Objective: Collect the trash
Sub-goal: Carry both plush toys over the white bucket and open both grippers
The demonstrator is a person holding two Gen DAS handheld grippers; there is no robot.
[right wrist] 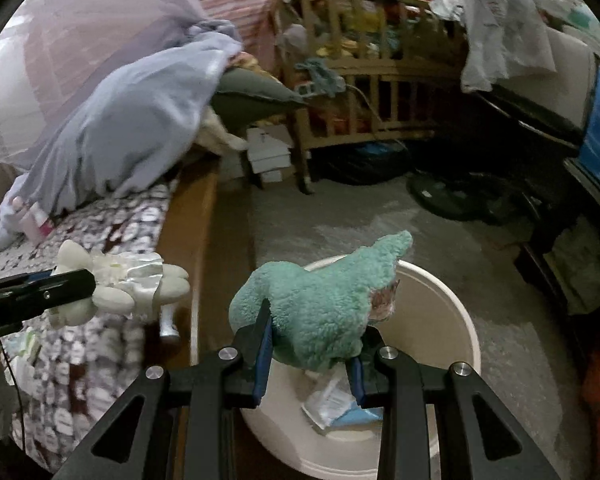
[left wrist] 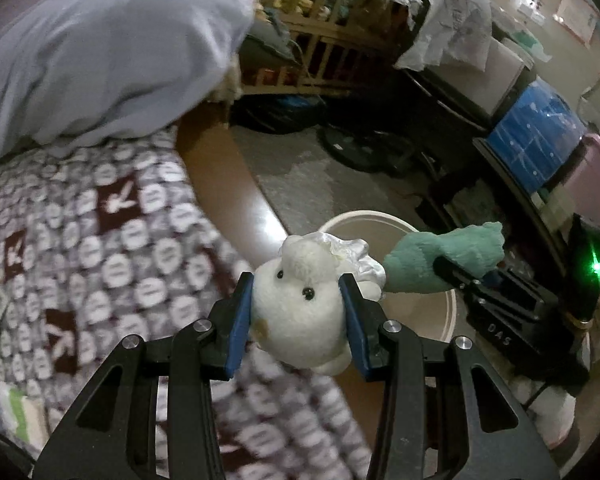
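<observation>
pillow [right wrist: 132, 128] on patterned bedspread [left wrist: 100, 240] | wooden crib [right wrist: 360, 92] | floor fan [right wrist: 452, 196]

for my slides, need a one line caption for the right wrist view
Right tool holds a green plush toy over a white bin.

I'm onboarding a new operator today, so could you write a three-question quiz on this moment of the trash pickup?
1. Which gripper holds the white plush toy?
2. True or false: the green plush toy already lies inside the round bin.
3. What already lies in the bin's bottom: A) paper and plastic scraps B) a shoe C) nothing?

Key: 1. The left gripper. 2. False; the right gripper holds it above the bin. 3. A.
</observation>
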